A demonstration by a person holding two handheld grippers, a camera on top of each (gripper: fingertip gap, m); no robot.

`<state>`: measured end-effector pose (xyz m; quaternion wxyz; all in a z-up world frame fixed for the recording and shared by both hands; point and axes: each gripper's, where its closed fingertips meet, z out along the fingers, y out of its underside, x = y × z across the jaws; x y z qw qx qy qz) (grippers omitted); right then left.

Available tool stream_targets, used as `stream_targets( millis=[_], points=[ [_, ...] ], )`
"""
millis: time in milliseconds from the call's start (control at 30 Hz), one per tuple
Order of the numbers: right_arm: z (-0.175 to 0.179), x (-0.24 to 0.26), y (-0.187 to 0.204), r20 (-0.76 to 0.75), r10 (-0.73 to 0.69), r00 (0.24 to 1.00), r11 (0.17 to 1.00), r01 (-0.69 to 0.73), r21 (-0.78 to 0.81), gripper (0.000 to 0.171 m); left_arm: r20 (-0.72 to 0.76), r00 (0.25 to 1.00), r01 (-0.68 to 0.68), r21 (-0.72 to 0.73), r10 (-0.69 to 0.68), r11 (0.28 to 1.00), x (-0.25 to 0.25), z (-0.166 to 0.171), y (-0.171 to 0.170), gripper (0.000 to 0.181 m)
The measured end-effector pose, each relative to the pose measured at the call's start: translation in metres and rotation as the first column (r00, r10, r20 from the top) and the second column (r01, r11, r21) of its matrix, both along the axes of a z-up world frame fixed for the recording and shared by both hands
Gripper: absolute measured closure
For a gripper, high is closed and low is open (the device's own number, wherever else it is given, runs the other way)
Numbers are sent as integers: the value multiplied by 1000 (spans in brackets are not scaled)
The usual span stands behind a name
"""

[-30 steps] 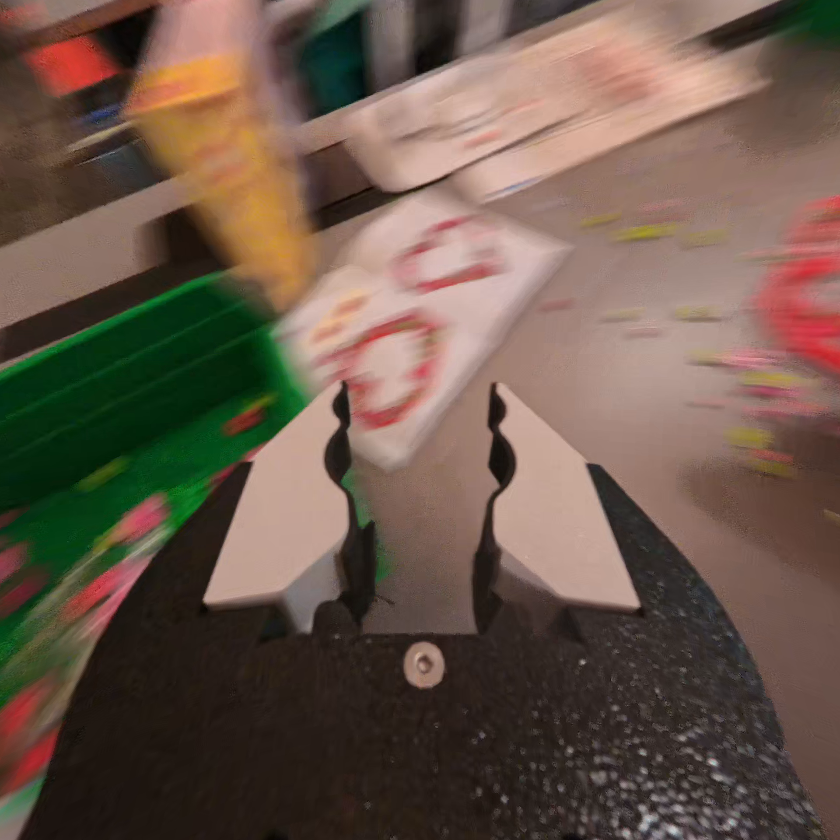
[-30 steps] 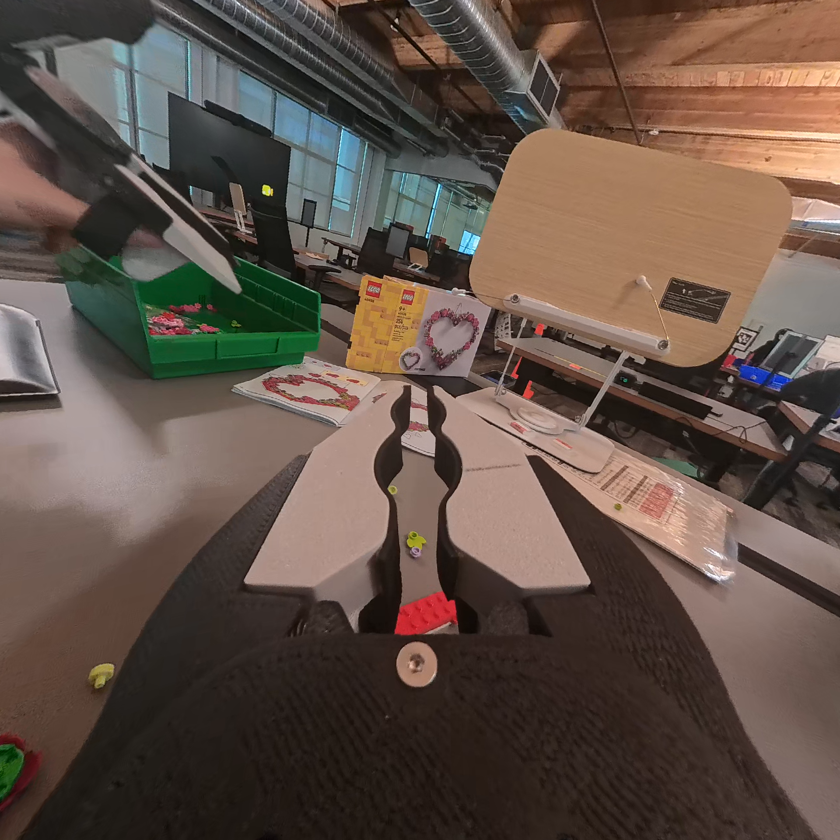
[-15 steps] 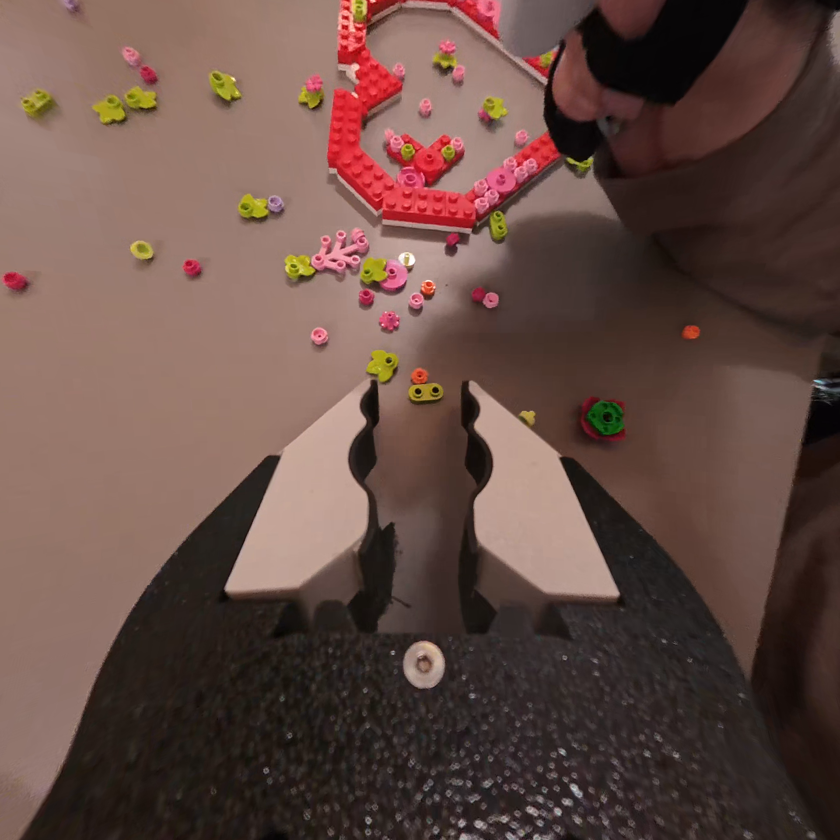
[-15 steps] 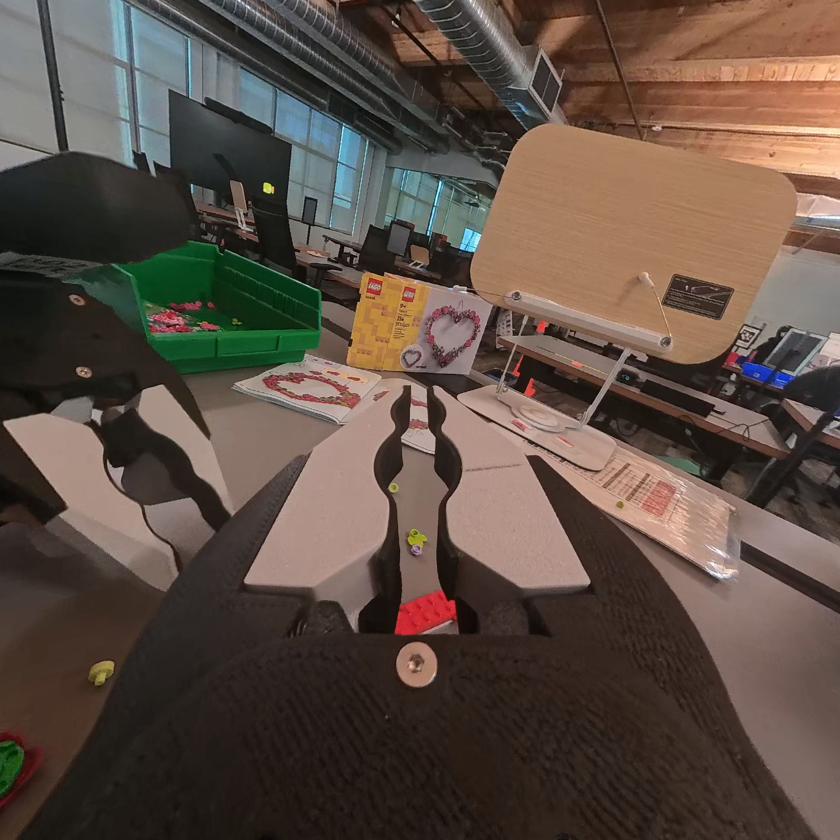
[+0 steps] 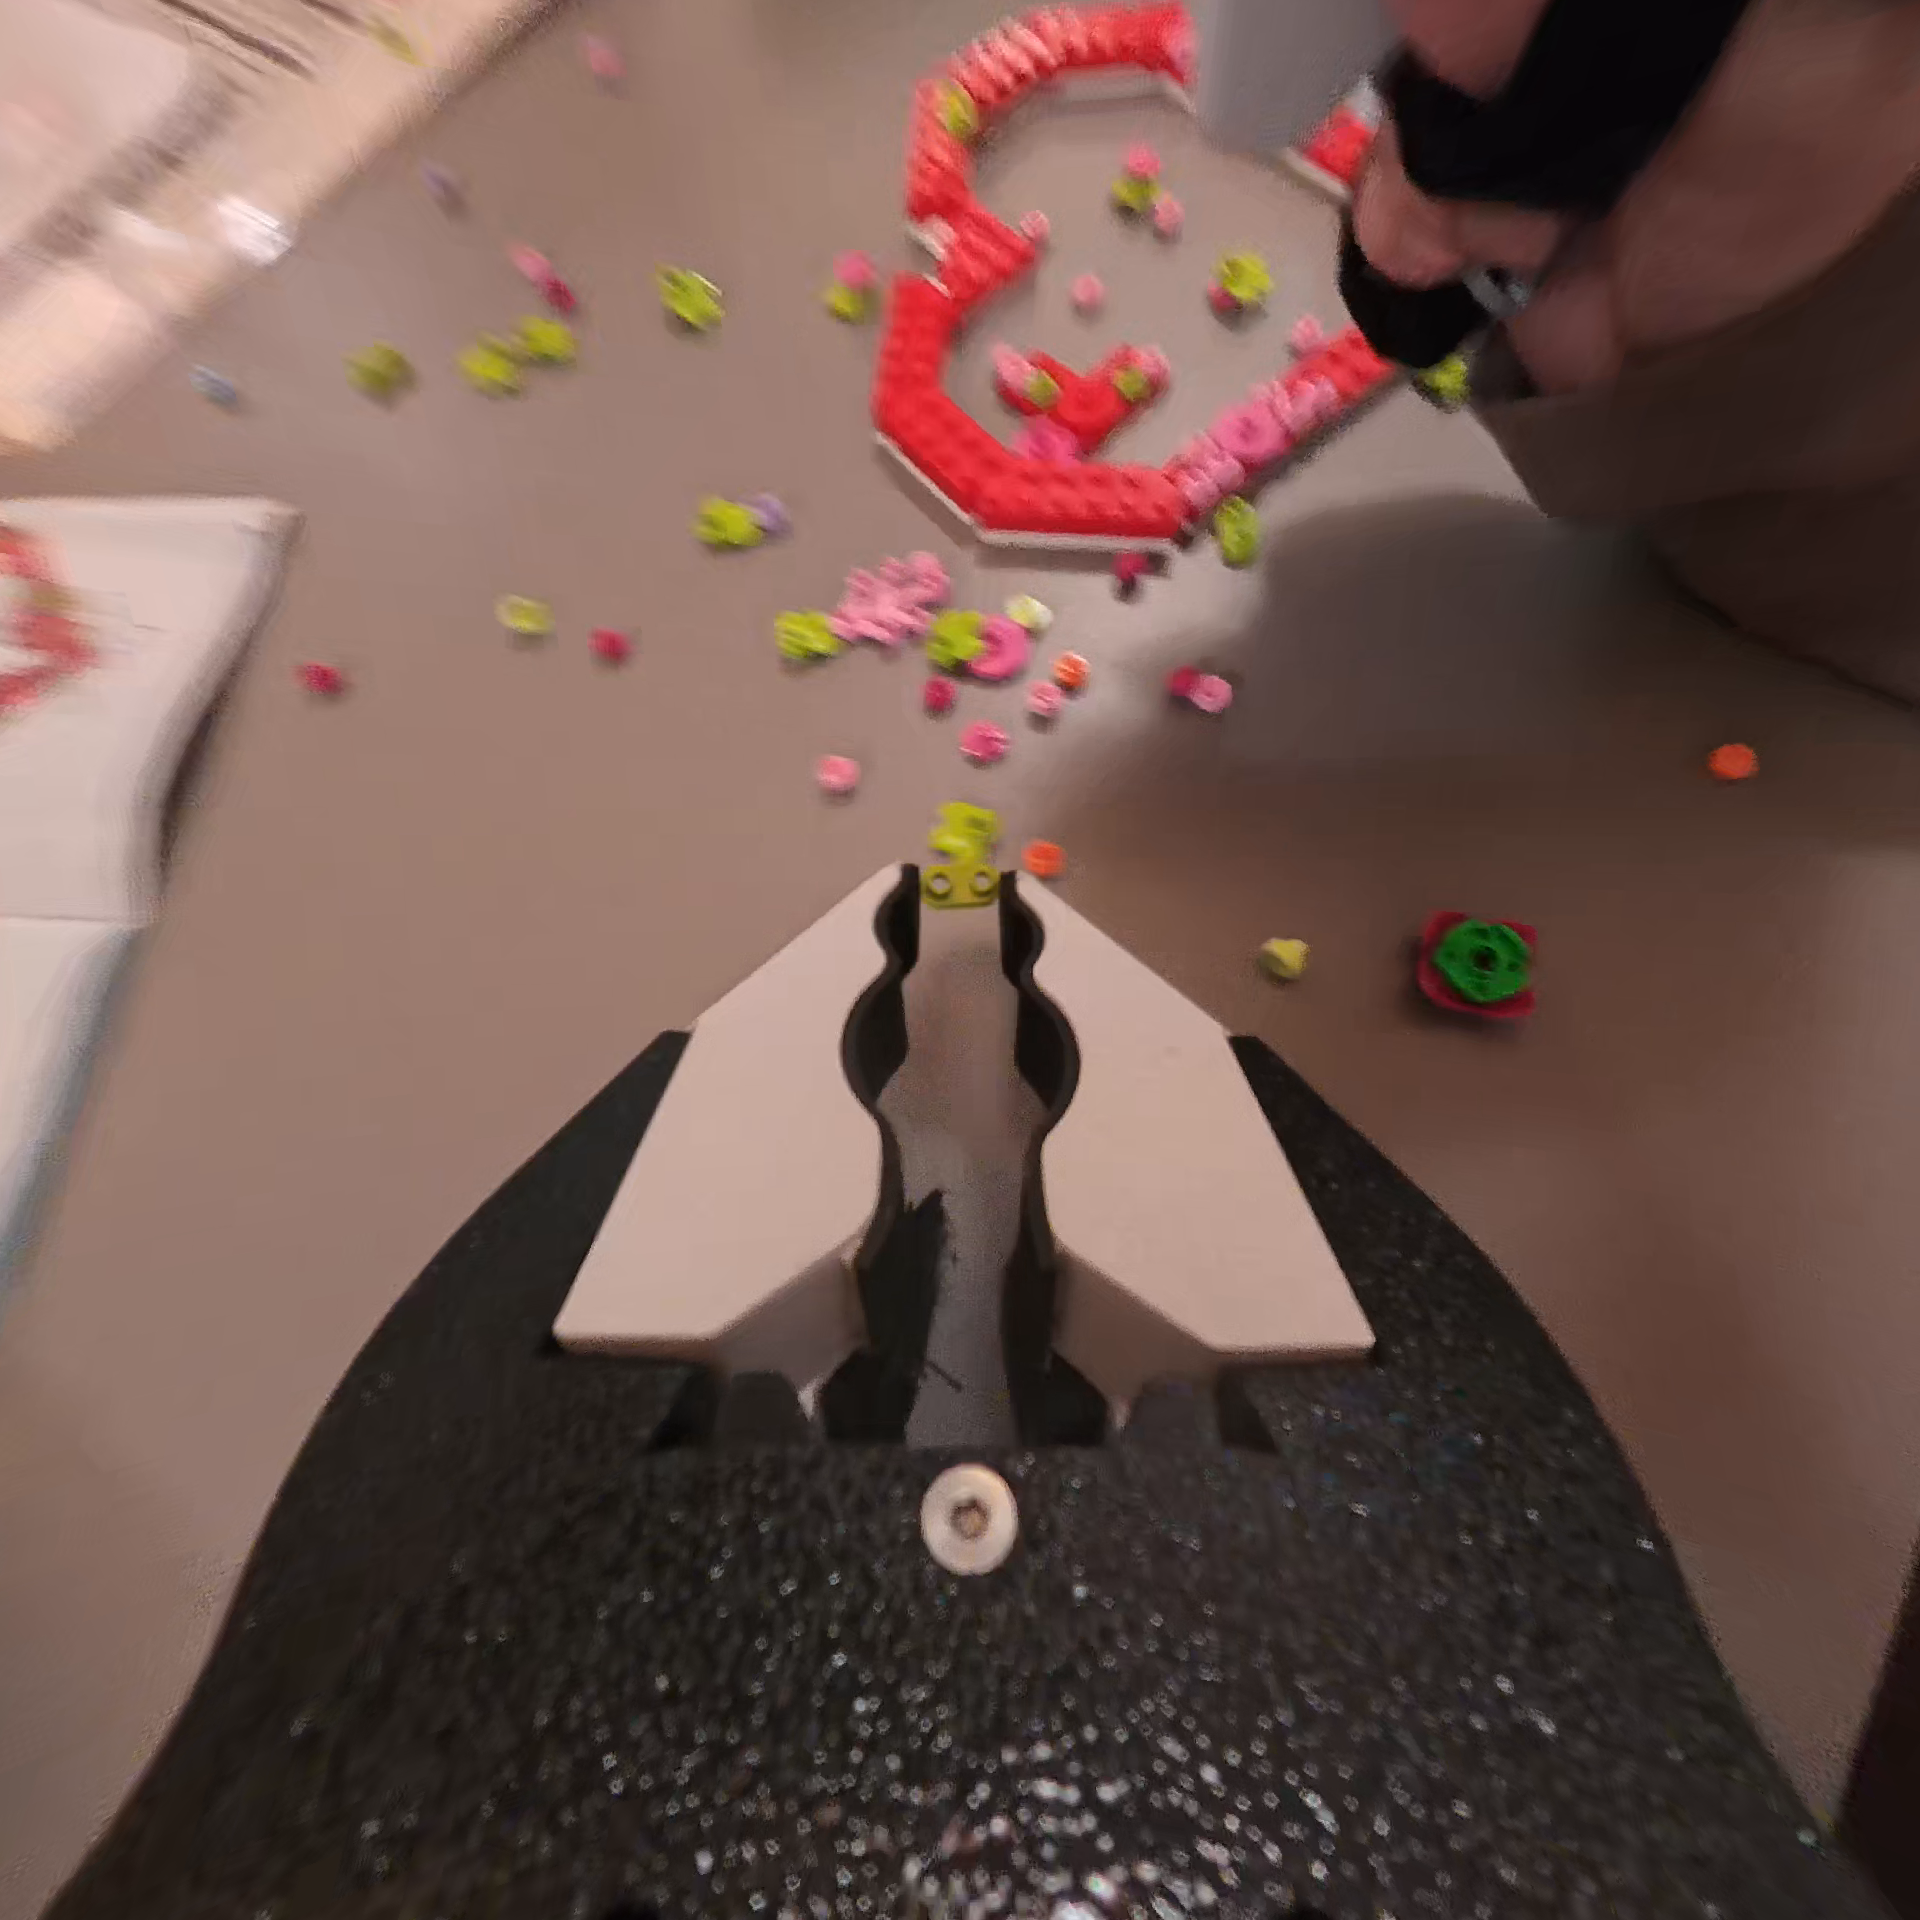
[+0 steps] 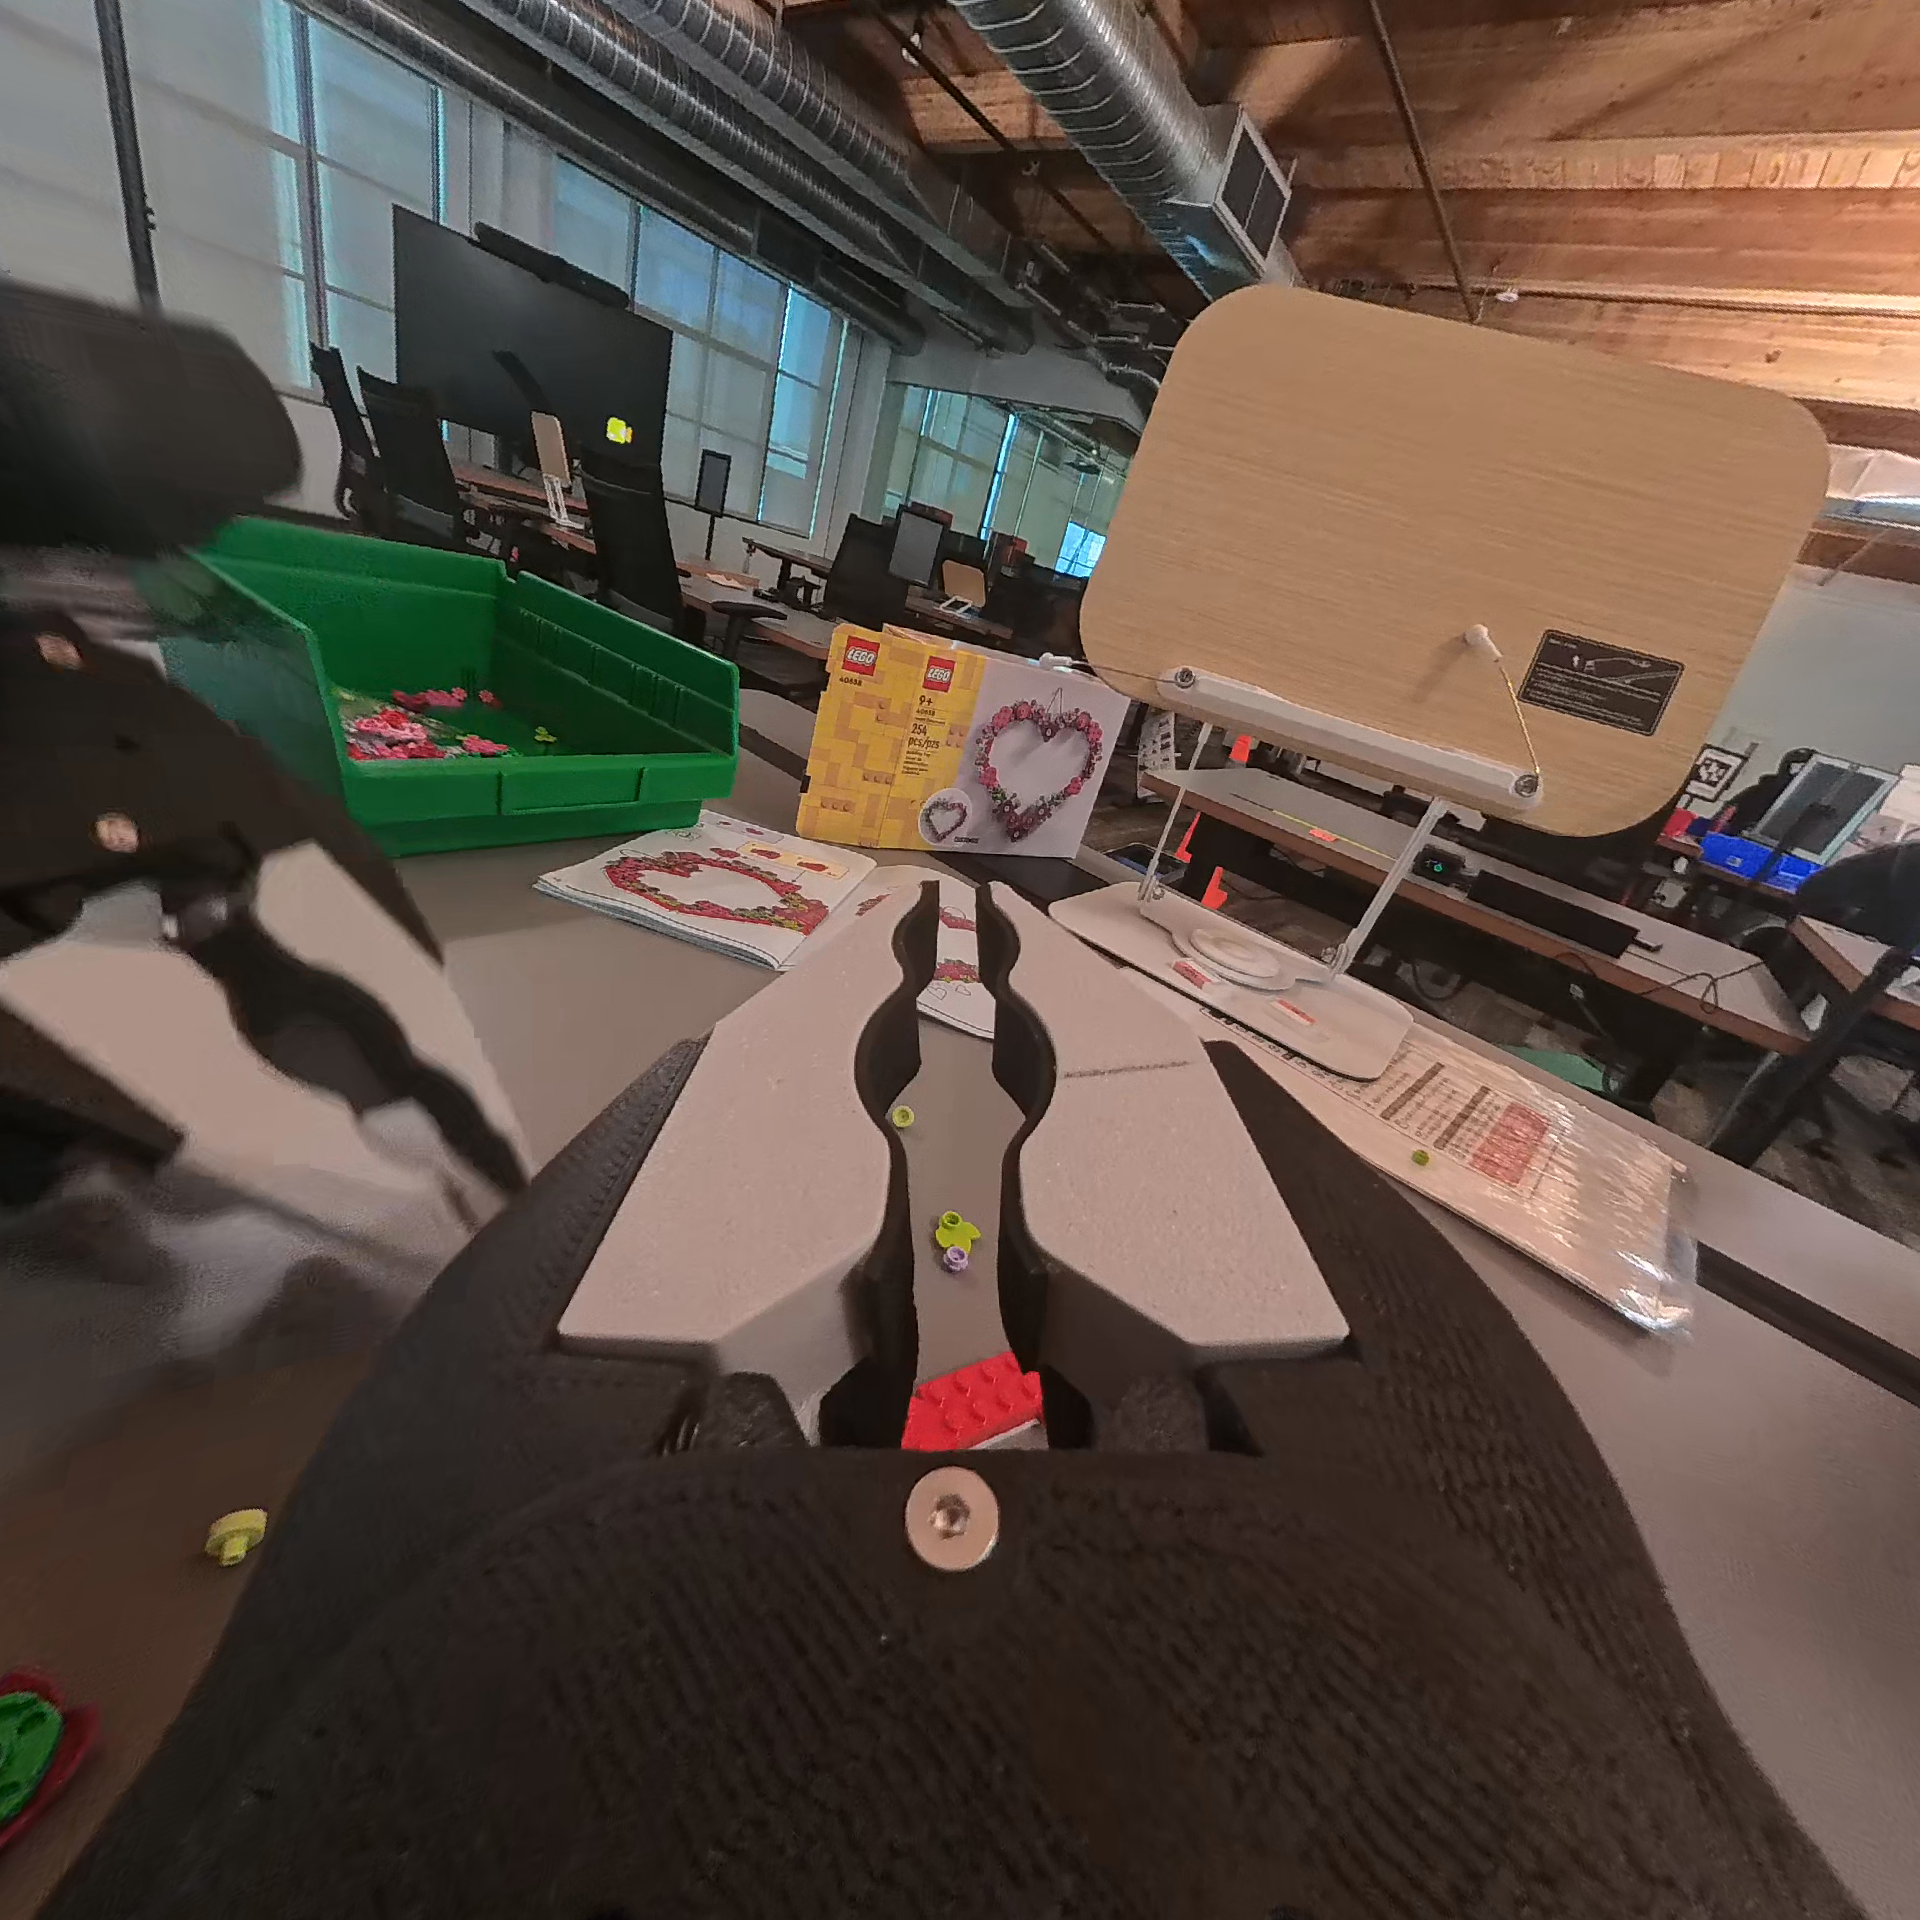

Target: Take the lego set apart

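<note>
A red heart-shaped lego frame [image 5: 935, 416] lies on the grey table with pink and lime bits on it. Many small loose pieces [image 5: 883, 613] are scattered in front of it. My left gripper [image 5: 959, 888] is shut on a small lime two-stud plate [image 5: 959, 883] at its fingertips, low over the table. My right gripper [image 6: 956, 909] is shut with nothing between its tips. It sits over the red frame, a part of which [image 6: 971, 1397] shows under the finger bases. A gloved hand [image 5: 1455, 208] holds it there. The left gripper [image 6: 260, 1039] shows blurred in the right wrist view.
A green and red flower piece [image 5: 1475, 961] and an orange stud [image 5: 1732, 762] lie to the right. An instruction booklet [image 5: 104, 675] lies at the left. A green bin [image 6: 468, 675], the set's box [image 6: 956, 758], a wooden book stand [image 6: 1434, 561] and a bagged sheet [image 6: 1486, 1143] stand farther back.
My left gripper swung from the bin side to the loose pieces, moved forward and closed on the lime plate. My right gripper has stayed in place.
</note>
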<state>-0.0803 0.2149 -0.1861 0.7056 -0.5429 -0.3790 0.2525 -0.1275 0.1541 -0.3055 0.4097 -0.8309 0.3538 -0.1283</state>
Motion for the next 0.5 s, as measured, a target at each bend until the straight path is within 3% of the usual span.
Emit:
stream_targets(
  millis=[33, 100, 167, 300, 367, 433, 500],
  points=[
    [0, 0, 0, -1, -1, 1000, 1000, 1, 0, 166, -1, 999, -45, 62, 45, 997, -15, 17, 8, 169],
    [1, 1, 0, -6, -1, 1000, 1000, 1, -1, 166, -6, 980, -193, 192, 198, 962, -67, 59, 28, 169],
    [1, 1, 0, -9, 0, 1000, 1000, 0, -3, 166, -28, 917, -373, 290, 397, 882, -138, 97, 44, 169],
    [2, 0, -1, -9, 5, 1000, 1000, -5, 1, 166, -80, 673, -652, 406, 736, 640, -287, 142, 49, 169],
    [2, -1, -2, -5, 5, 1000, 1000, -5, 3, 166, -82, 570, -760, 324, 817, 563, -334, 140, 44, 169],
    [2, 0, -2, -5, 4, 1000, 1000, -3, 5, 166, -65, 506, -832, 228, 860, 506, -361, 134, 43, 131],
    [2, 0, -1, -7, 1, 1000, 1000, -1, 4, 166, -34, 494, -856, 154, 869, 493, -366, 130, 46, 103]
  ],
)
